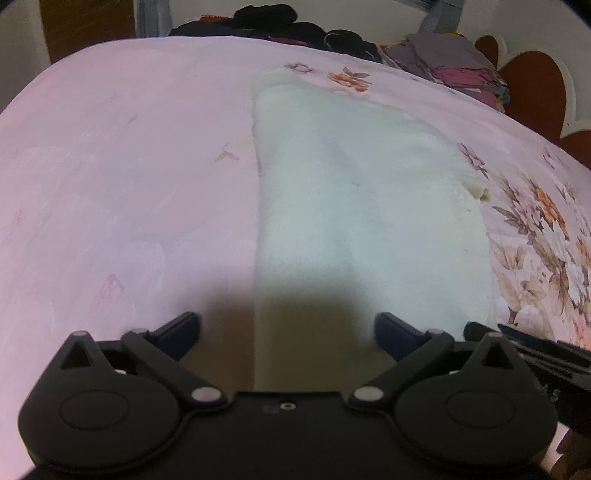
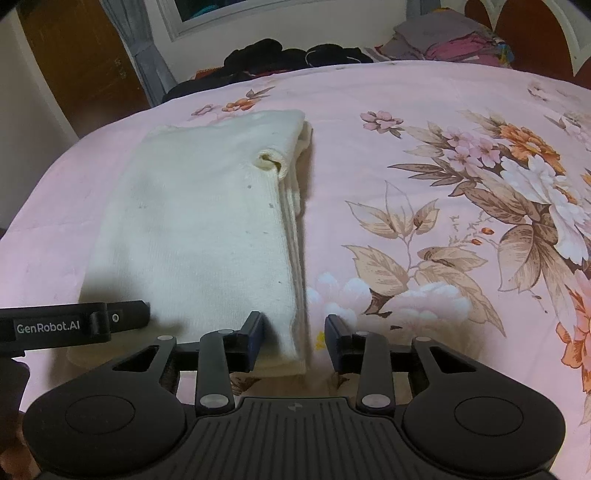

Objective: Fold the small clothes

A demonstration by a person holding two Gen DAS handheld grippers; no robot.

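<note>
A cream knitted garment (image 1: pixel 362 206) lies folded lengthwise into a long rectangle on the pink floral bedsheet (image 1: pixel 129 166). It also shows in the right wrist view (image 2: pixel 207 229), with stacked layers along its right edge. My left gripper (image 1: pixel 288 332) is open and empty, hovering over the garment's near left corner. My right gripper (image 2: pixel 294 341) is open and empty, its jaws astride the garment's near right corner. The left gripper's finger (image 2: pixel 125 314) shows at the left of the right wrist view.
Dark clothes (image 2: pixel 295 55) are piled at the bed's far edge. A stack of folded clothes (image 2: pixel 447 38) lies at the far right by the red headboard (image 2: pixel 532 33). A wooden door (image 2: pixel 74 66) and a curtain stand at the back left.
</note>
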